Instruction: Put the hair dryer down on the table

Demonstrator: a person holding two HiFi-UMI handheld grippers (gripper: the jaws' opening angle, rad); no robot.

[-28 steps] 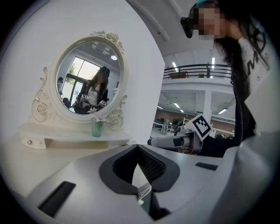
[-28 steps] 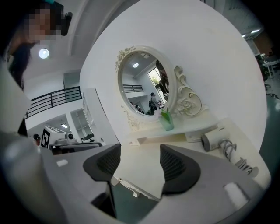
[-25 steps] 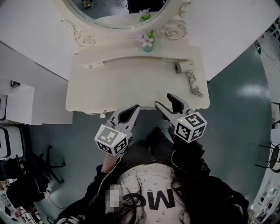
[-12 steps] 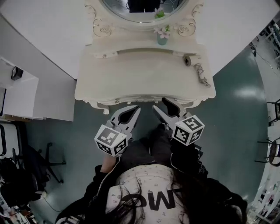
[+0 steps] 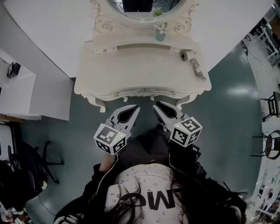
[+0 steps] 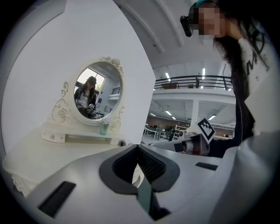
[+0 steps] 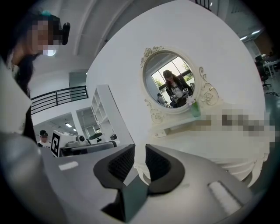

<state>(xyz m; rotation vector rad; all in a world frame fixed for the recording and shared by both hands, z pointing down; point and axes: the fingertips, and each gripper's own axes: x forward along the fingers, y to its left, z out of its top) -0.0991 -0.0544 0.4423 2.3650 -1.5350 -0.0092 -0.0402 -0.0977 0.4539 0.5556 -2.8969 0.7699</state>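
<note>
Dryer: the dryer [image 5: 184, 55] lies at the right rear of the worktop [image 5: 140, 74], near the foot of the mirror [image 5: 139, 5]. Its cord [image 5: 196, 69] trails toward the right edge. Nothing of mine touches it.

Left gripper: my left gripper [image 5: 134, 107] has its jaws clenched tip to tip, with nothing between them.

Right gripper: the jaws of my right gripper [image 5: 157, 105] have just been closing and now stand a narrow slit apart. The slit is empty and they grasp nothing.

Position: both grippers hang over the floor, just short of the worktop's front edge and well apart from the dryer.

Step in hand: by my reckoning the put-down itself is done. The dryer rests on the worktop and I am clear of it, so this reads as the close of the task.

Next move: it calls for little, as I judge it, only to keep both grippers off the worktop and away from the cord. A snag there could drag the dryer toward the edge.

Also on the worktop: a vase [image 5: 160, 35] of flowers stands under the mirror, to the left of the dryer.
</note>
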